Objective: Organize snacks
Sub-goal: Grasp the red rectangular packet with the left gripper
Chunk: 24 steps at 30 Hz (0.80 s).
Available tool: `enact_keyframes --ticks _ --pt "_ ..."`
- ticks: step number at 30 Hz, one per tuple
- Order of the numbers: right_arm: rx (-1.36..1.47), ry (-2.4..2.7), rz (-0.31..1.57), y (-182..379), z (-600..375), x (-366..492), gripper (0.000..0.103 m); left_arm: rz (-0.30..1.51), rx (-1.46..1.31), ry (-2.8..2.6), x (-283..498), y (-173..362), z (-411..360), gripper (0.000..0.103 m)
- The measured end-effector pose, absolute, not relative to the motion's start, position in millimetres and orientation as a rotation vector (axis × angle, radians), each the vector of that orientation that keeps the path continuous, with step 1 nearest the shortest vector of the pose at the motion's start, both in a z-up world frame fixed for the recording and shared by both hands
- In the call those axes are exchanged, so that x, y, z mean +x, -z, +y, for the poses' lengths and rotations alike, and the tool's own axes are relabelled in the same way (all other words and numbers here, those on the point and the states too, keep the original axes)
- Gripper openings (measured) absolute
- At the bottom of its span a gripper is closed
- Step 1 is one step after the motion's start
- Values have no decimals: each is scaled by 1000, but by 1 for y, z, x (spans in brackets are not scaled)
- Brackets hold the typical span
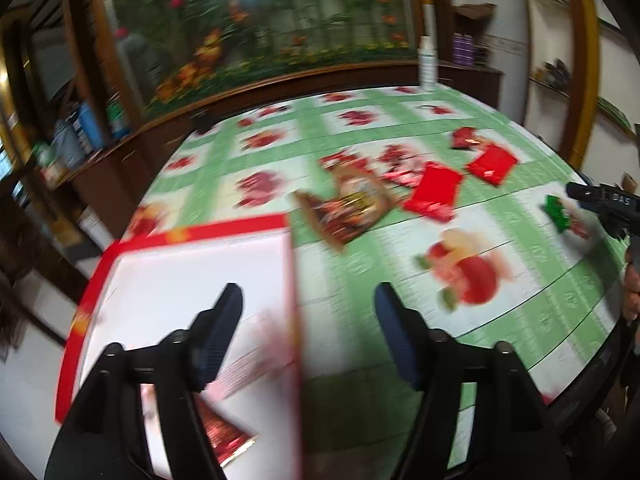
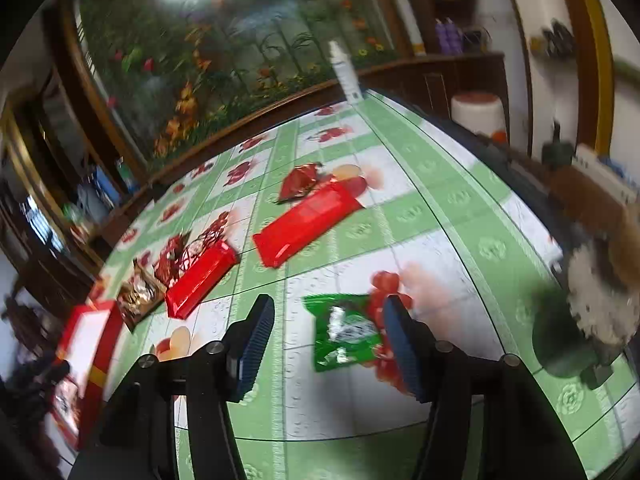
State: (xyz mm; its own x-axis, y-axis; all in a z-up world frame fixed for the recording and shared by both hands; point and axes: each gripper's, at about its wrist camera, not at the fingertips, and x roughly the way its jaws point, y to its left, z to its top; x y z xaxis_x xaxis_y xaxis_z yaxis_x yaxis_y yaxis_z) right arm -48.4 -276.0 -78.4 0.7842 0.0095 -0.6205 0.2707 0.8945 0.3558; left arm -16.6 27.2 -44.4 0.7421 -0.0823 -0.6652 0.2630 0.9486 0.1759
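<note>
Right gripper [image 2: 328,340] fingers spread, empty; green snack packet [image 2: 344,332] on table [image 2: 440,220] lower centre, between fingertips, long axis roughly along fingers. Left gripper [image 1: 308,308] also spread, over red-rimmed box [image 1: 192,280].

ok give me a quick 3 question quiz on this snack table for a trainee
1. True or false: the right gripper is shut on the green packet.
2. Which container sits under the left gripper? A) the red box B) a wicker basket C) a metal bowl
3. Fill in: a red foil packet lies inside the ____.

Key: 1 false: both fingers are spread, with the packet lying flat on the table between them. 2 A. 3 box.
</note>
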Motion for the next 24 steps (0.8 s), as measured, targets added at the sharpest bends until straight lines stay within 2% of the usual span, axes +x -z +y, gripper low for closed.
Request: enact_keyframes --ticks 3,5,8,9,11,24 --pt "526 114 651 83 -287 -48 64 690 322 224 -7 42 -3 70" --pt "533 107 634 83 -287 -48 73 688 341 245 4 42 -21 72" --pt "517 98 625 83 -284 -47 76 696 344 278 26 45 -43 82" --pt "527 85 620 83 -286 -49 79 704 343 282 34 47 -50 82" --pt "562 74 602 83 -291 -52 88 719 334 311 51 50 -63 82" --pt "710 17 568 90 -312 -58 88 904 443 401 114 96 -122 82"
